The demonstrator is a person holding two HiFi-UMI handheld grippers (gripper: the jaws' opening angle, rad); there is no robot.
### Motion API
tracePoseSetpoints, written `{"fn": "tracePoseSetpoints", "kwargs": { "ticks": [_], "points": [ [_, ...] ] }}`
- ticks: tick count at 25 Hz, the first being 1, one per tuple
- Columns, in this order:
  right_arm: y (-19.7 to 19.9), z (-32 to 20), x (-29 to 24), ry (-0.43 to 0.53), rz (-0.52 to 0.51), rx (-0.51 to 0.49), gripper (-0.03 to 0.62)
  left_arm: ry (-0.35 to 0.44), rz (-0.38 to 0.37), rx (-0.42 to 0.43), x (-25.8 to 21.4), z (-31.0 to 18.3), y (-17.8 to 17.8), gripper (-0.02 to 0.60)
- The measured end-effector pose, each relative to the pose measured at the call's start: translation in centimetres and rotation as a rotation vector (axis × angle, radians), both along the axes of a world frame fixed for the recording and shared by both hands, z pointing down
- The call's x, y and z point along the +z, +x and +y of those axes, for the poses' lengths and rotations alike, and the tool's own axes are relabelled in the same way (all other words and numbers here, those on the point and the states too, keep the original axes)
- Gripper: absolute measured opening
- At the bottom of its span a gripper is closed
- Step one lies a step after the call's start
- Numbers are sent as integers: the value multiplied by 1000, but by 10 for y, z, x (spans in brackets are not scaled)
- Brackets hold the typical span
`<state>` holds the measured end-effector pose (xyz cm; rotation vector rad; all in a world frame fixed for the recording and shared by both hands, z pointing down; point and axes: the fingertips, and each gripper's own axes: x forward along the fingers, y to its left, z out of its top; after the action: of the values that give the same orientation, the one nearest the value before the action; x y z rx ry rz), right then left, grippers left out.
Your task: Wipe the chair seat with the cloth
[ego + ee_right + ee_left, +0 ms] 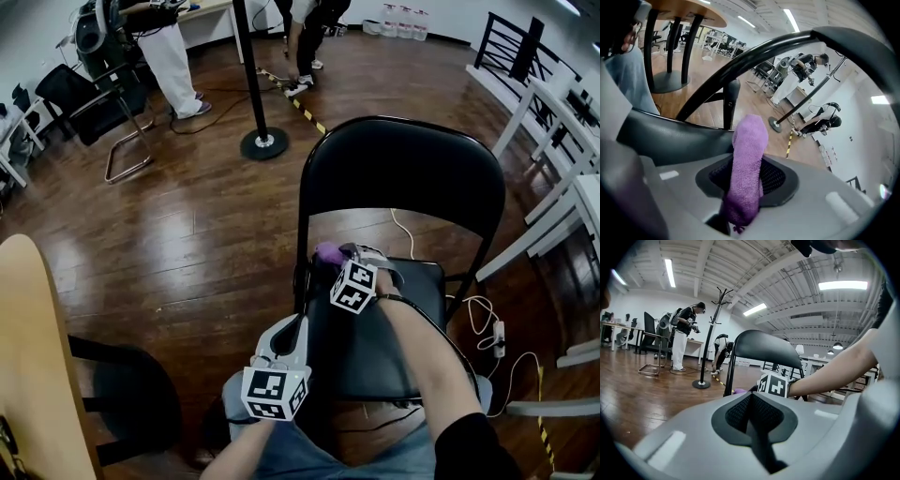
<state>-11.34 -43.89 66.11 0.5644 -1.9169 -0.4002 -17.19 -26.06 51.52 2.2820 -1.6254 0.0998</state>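
Left gripper [751,404] sits nearest, low by the person's lap at the seat's near-left edge. Its jaws are together with nothing in them, so it's idle. Right gripper [339,258] is clamped on the purple cloth [749,154], and a bunched end sticks out past the jaws. The cloth is at the far-left corner of the chair seat [352,356], just beside the backrest upright. I can't tell whether it's pressed onto the seat or just above it.

Progress: cloth is in hand and over the seat, so the pickup is done. The black seat shows no wipe marks or dirt, so there's no way to read coverage. My guess is it's at one end of a stroke, with the middle, right and near parts left to wipe.
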Motion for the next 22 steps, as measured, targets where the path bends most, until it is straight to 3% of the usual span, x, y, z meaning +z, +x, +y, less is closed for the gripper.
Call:
{"fn": "tracePoseSetpoints", "kwargs": {
  "ticks": [8,22],
  "points": [
    [-5,18,0,7,4,-4,118,17,3,-8,-5,5,-4,3],
    [-8,124,-6,-45,-42,-48,118,67,-5,22,-27,38,14,3]
  ]
}}
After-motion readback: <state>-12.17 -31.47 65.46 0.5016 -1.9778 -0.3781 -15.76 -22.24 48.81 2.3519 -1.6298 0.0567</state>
